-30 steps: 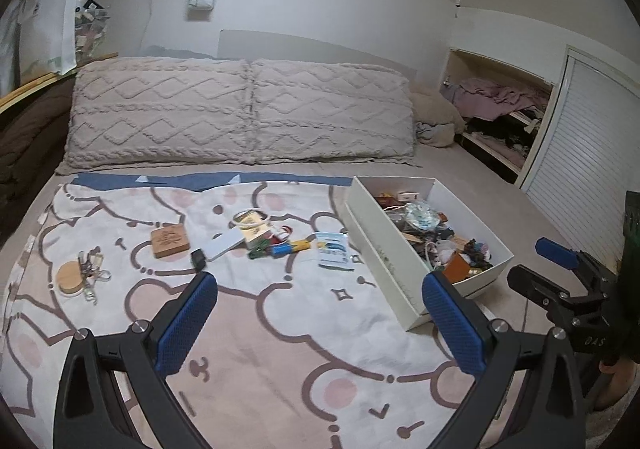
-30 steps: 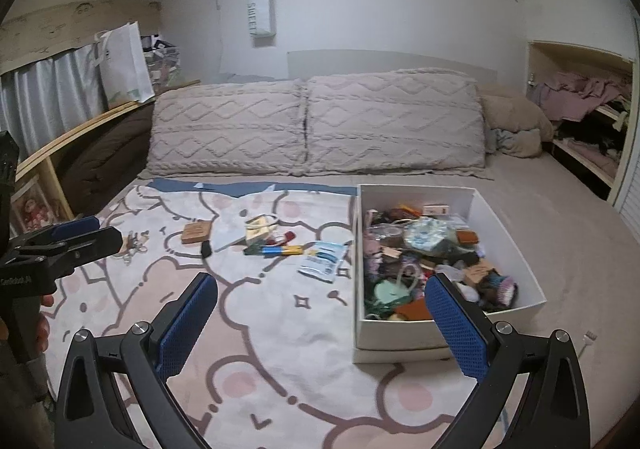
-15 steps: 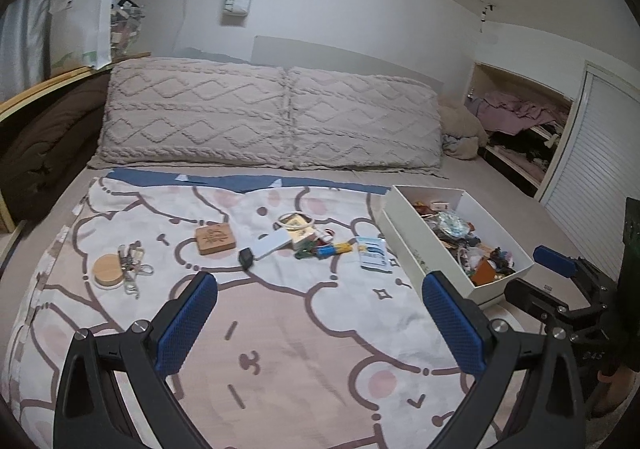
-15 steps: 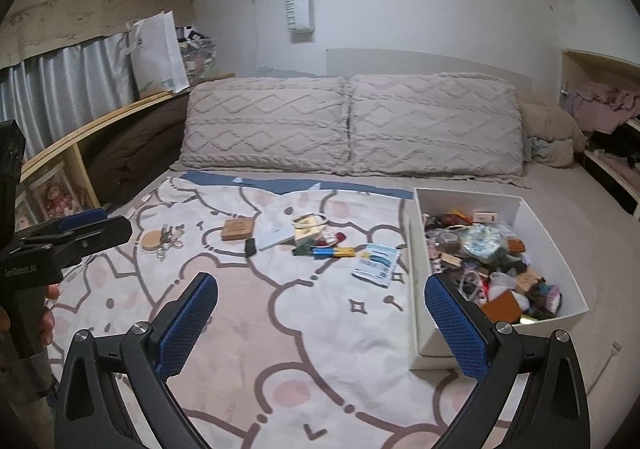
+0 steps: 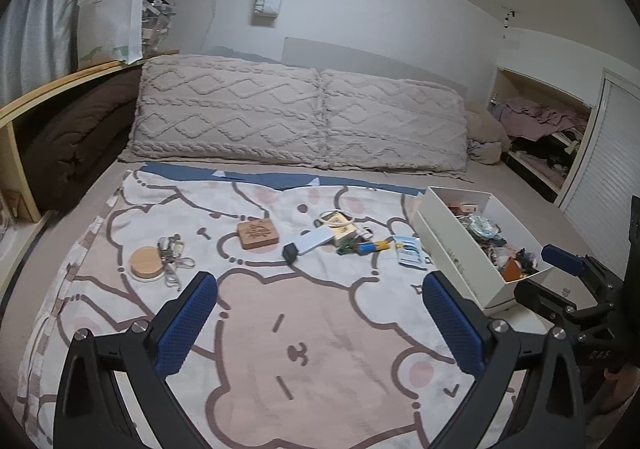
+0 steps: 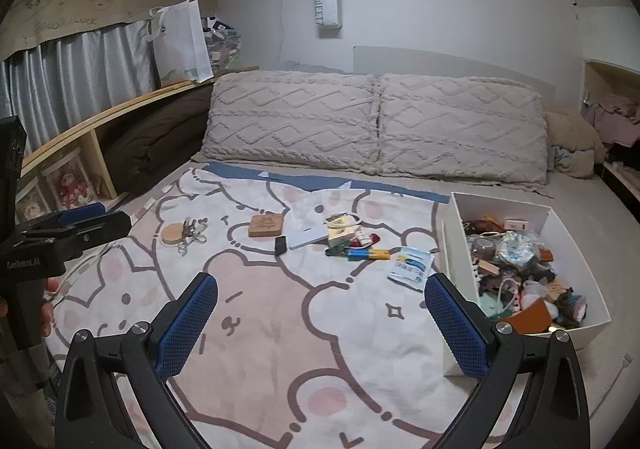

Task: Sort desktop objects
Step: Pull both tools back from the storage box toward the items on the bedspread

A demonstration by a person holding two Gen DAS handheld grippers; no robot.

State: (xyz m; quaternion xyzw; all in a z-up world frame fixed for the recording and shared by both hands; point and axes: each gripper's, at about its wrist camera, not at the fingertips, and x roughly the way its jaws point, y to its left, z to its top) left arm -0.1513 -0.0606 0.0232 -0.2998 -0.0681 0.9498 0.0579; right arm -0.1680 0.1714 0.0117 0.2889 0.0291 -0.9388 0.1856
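Note:
Small objects lie on a cartoon-print blanket [image 5: 312,361]: a round wooden disc with keys [image 5: 147,269], a square wooden block [image 5: 257,234], a white power bank [image 5: 316,240], a black piece [image 5: 290,252], a blue and yellow pen [image 5: 372,247] and a blue-white packet [image 5: 411,252]. A white box [image 5: 456,261] full of trinkets stands at the right; it also shows in the right wrist view [image 6: 452,249]. My left gripper [image 5: 320,325] is open and empty, above the blanket's near part. My right gripper [image 6: 320,325] is open and empty, beside the box.
Two knitted pillows [image 5: 300,117] line the head of the bed. A wooden shelf with a brown duvet [image 5: 76,137] runs along the left. A cupboard with clothes [image 5: 544,129] is at the right. The other gripper shows at each view's side edge.
Both grippers have swung to the left and pulled back, so the objects and box sit further right and further off in both views. Both stay open.

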